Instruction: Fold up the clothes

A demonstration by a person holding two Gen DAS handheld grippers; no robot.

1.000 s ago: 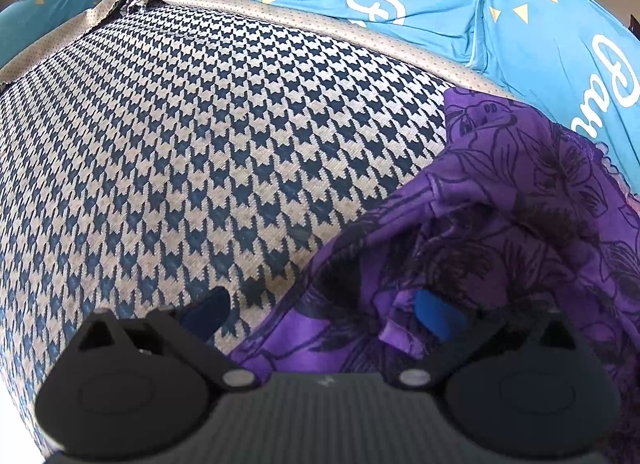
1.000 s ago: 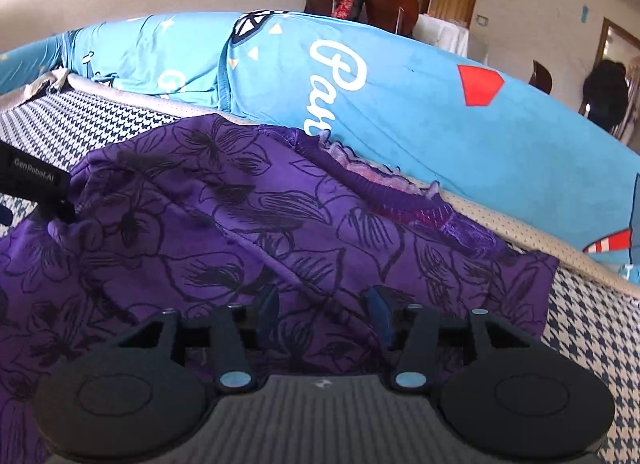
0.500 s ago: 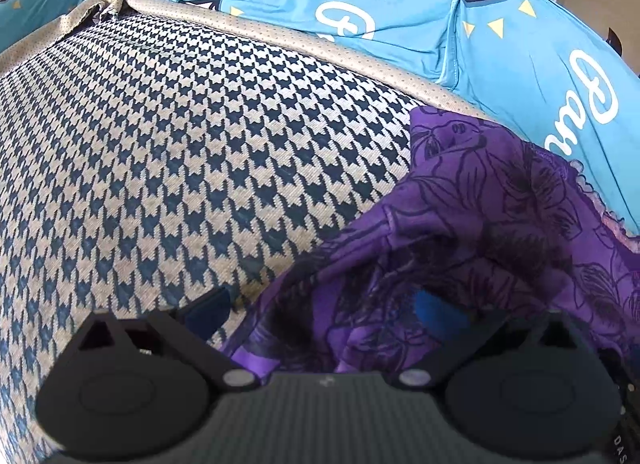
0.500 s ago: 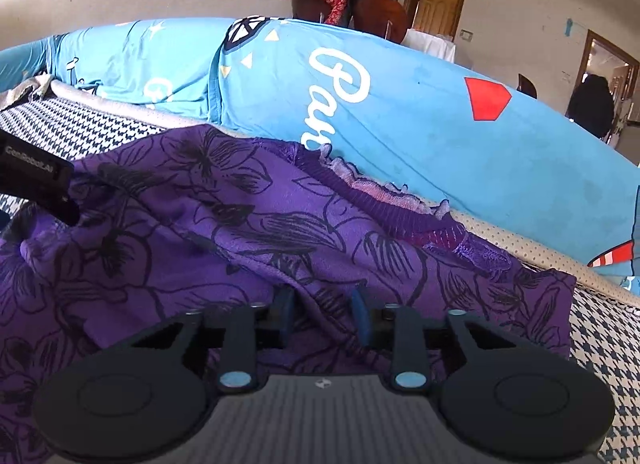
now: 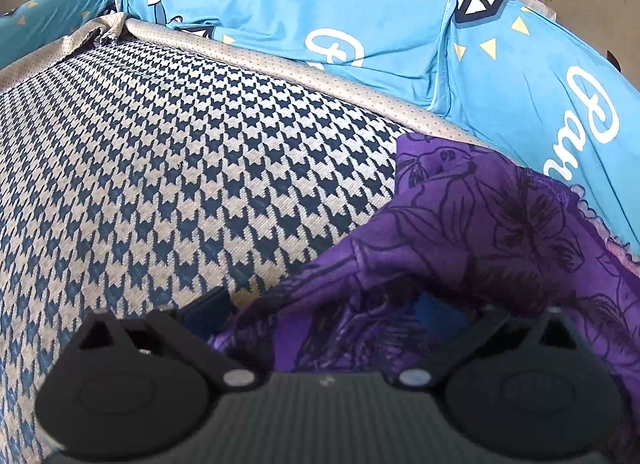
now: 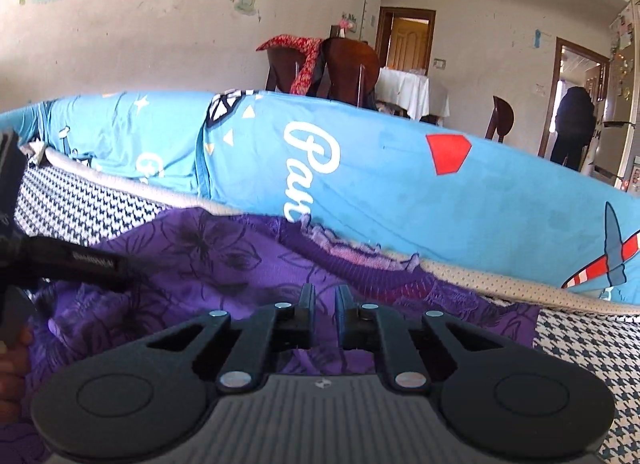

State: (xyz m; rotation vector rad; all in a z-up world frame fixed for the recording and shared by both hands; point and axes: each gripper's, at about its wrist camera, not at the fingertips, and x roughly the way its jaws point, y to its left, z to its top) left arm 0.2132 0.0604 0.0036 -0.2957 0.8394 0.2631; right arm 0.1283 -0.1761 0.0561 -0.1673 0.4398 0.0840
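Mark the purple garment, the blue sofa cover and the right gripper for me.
purple garment (image 5: 500,232): left wrist view, on its floral-printed cloth.
blue sofa cover (image 6: 380,180): right wrist view, on plain blue beside the white lettering.
right gripper (image 6: 324,304): right wrist view, midway between its fingers' tips.

The right tool (image 6: 324,314) has been narrowed to a slim gap and raised above the purple floral-print garment (image 6: 224,260).

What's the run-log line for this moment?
left tool: open, purple garment edge between fingers | right tool: nearly shut on garment | surface: houndstooth sofa seat
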